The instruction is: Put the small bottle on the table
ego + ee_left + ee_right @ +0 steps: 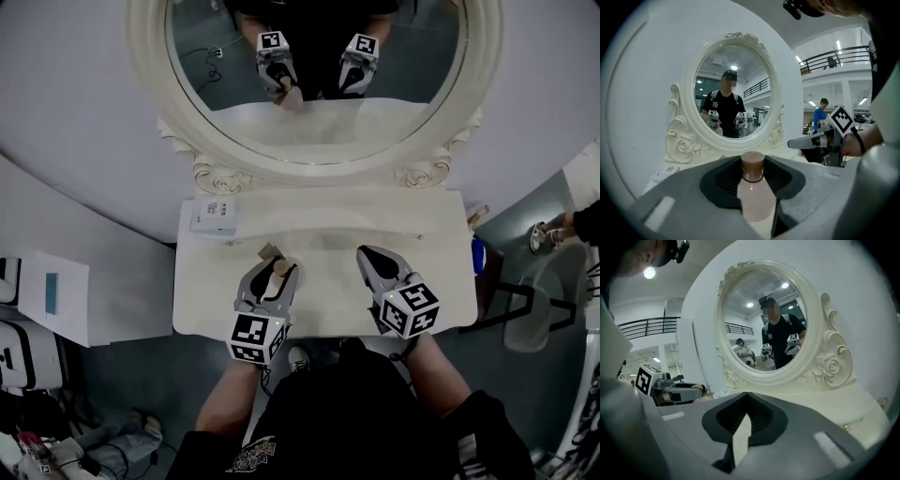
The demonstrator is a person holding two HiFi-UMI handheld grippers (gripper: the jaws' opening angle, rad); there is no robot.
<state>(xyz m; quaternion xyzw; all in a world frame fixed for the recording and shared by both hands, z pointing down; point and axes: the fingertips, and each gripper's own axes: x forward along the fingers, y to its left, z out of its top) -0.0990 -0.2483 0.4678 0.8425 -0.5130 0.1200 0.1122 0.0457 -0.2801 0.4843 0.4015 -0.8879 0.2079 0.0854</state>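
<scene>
Left gripper view shows the small bottle (755, 202), pale pink and brown-capped, standing upright between the jaws of the left tongs (753, 161), which are closed on its shoulder and neck from both sides. In the head view the same bottle (280, 269) sits in the left tongs (276, 272) over the front left part of the white table (328, 230); whether its base touches the top cannot be told. Just to the right, apart from the bottle, the right tongs (367, 256) hover above the table's front with nothing in them; the right gripper view shows those jaws (746, 401) drawn together at the tips. A small white box (214, 216) lies at the table's back left corner. Behind it all stands an oval mirror (319, 172) in an ornate cream frame, reflecting both tongs.
</scene>
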